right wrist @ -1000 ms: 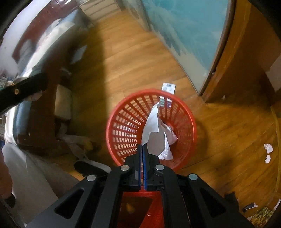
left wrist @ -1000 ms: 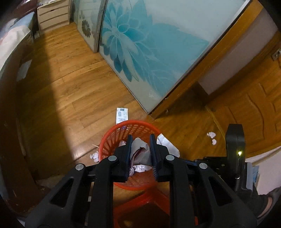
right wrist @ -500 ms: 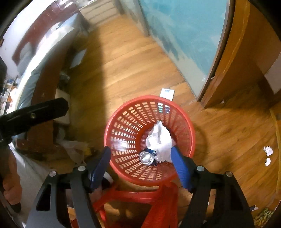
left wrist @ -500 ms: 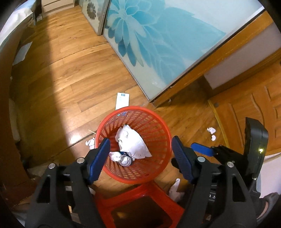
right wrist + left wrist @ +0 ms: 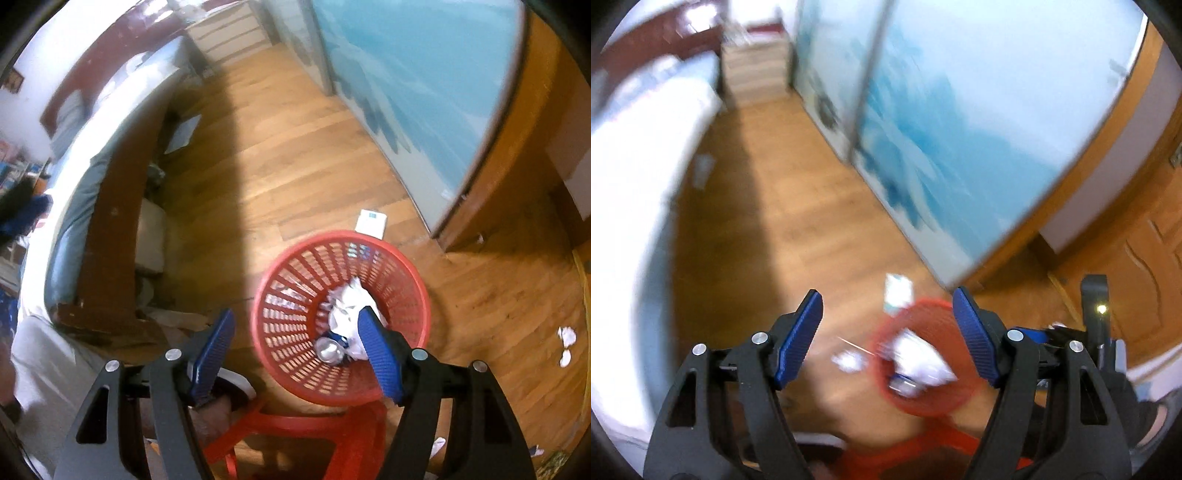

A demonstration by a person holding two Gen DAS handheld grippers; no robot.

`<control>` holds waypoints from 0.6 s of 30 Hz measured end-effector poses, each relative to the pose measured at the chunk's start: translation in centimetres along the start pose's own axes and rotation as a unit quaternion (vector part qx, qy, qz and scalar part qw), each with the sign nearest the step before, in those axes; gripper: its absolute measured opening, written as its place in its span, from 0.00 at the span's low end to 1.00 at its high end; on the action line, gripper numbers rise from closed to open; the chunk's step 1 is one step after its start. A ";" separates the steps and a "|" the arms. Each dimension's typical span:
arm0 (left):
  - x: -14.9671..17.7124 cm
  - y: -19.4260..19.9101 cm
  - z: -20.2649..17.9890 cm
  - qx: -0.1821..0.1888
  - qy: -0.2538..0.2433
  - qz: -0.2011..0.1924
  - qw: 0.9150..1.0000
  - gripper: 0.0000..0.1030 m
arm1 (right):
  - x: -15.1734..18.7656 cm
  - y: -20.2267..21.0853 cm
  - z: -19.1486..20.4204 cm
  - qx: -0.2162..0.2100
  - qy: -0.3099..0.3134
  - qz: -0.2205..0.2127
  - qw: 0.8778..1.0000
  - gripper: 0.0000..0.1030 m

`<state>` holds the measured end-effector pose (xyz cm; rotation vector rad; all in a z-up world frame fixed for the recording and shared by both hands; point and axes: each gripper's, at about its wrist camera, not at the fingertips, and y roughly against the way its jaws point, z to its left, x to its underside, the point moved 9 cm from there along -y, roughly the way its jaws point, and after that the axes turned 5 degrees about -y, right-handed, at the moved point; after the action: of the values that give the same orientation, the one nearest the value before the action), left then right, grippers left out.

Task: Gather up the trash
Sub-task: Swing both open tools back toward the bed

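A red plastic basket [image 5: 295, 266] stands on the wooden floor; it also shows, blurred, in the left wrist view [image 5: 945, 306]. Inside lie crumpled white paper [image 5: 351, 302] and a metal can [image 5: 328, 349]. My right gripper [image 5: 299, 334] is open and empty, above the basket's near rim. My left gripper [image 5: 888, 314] is open and empty, higher up over the basket's left side. A crumpled paper scrap [image 5: 849, 362] lies on the floor left of the basket. Two small white scraps [image 5: 567, 343] lie on the floor at the right.
A white card [image 5: 371, 221] lies on the floor just behind the basket. A red plastic stool [image 5: 295, 432] is below the grippers. A bed with a dark wooden frame [image 5: 118, 206] runs along the left. A blue-flowered sliding door [image 5: 417, 85] is on the right.
Both grippers have lifted and tilted up away from the basket, staying open. The left wrist view is now blurred from fast motion. The paper and can stay in the basket.
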<state>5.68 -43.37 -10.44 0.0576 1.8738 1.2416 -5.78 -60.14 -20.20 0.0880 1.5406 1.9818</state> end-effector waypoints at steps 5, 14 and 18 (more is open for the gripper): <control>0.5 9.3 11.3 -0.082 0.055 -0.076 0.992 0.75 | -1.7 0.8 8.0 -0.024 0.063 -0.015 0.998 0.68; 12.2 18.2 29.2 -0.203 0.218 -0.128 0.946 0.76 | -1.5 1.0 29.4 -0.104 0.205 -0.042 0.972 0.68; 15.7 19.1 31.7 -0.204 0.244 -0.128 0.939 0.76 | -0.2 0.0 39.8 -0.147 0.253 -0.041 0.956 0.68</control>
<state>9.59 -3.40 -9.67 -0.7587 1.9010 1.5249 10.71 -26.24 -7.48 -0.6396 1.4857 2.2502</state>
